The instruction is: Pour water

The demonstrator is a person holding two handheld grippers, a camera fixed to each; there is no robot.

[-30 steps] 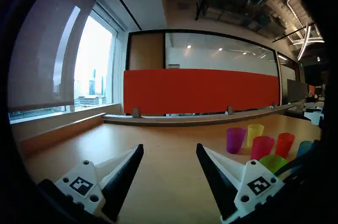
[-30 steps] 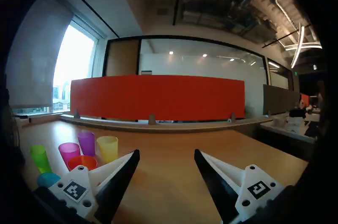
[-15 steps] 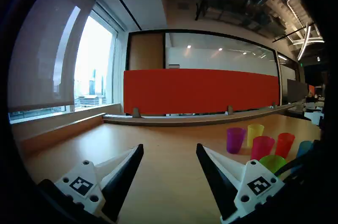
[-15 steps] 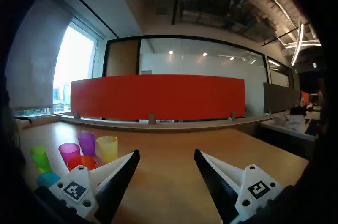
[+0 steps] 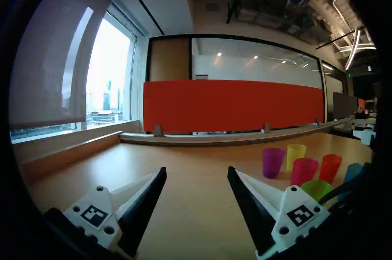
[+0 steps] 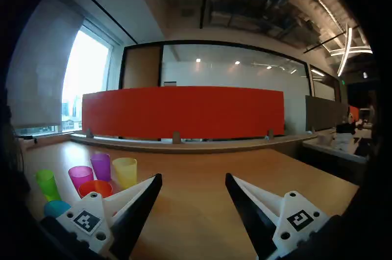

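On the wooden surface (image 5: 186,157) before a red partition (image 5: 230,105), the cluster of coloured cups (image 5: 304,170) is seen upright between the 2 tools, the left tool (image 5: 196,169) lying left of the cups and the right tool (image 6: 192,175) right of them, each with fingers set apart and empty.

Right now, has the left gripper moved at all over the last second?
No. In the left gripper view, the left gripper has stayed put: the purple cup and the red divider sit exactly where they did against its open fingers.
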